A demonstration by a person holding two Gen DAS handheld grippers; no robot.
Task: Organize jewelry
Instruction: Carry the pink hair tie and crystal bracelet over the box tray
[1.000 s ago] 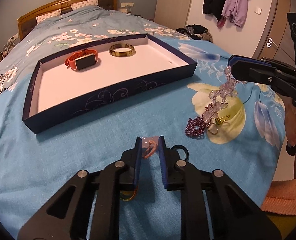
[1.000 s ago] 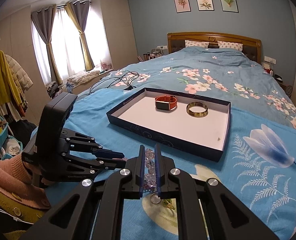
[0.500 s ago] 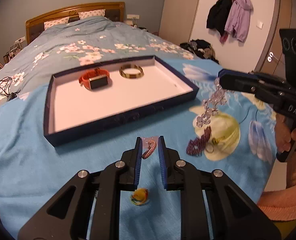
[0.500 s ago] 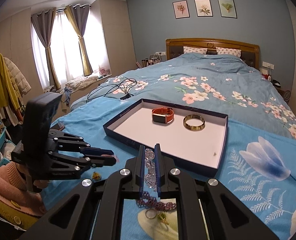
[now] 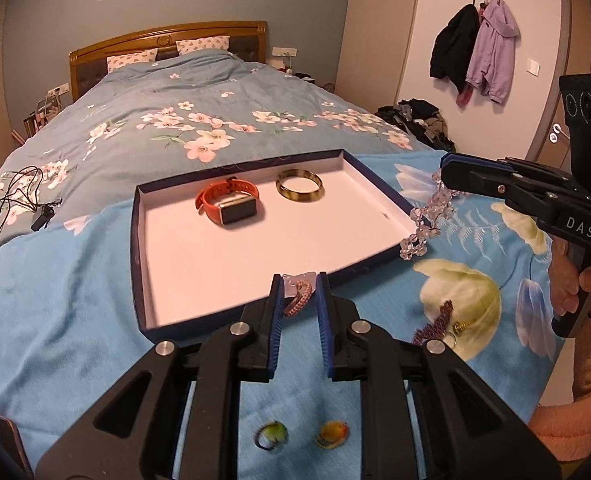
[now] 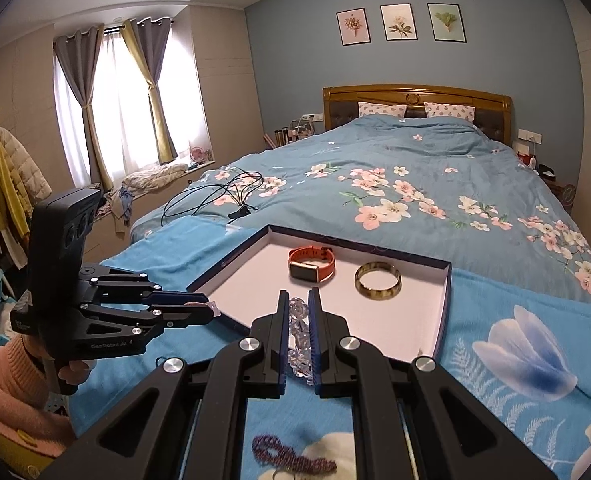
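A navy tray with a white floor [image 5: 199, 272] [image 6: 444, 312] lies on the bed; an orange watch [image 5: 228, 205] [image 6: 310, 266] and a gold bangle [image 5: 299, 186] [image 6: 378, 280] lie in it. My left gripper [image 5: 299, 292] [image 6: 199, 311] is shut on a pink beaded bracelet [image 5: 297, 300], held above the tray's near rim. My right gripper [image 6: 298, 312] [image 5: 449, 174] is shut on a clear crystal bead bracelet [image 6: 300, 340] [image 5: 425, 220], which hangs by the tray's right corner.
A purple bead bracelet with a gold ring [image 5: 435, 326] [image 6: 287, 456] lies on the blue spread by the yellow flower print. Two small yellow-green and orange pieces [image 5: 271, 434] [image 5: 331, 434] lie under the left gripper. Black cables [image 5: 11, 196] lie left of the tray.
Both grippers rose and moved toward the tray with their bracelets. The crystal bracelet now hangs free beside the tray corner; the purple one stays on the spread.
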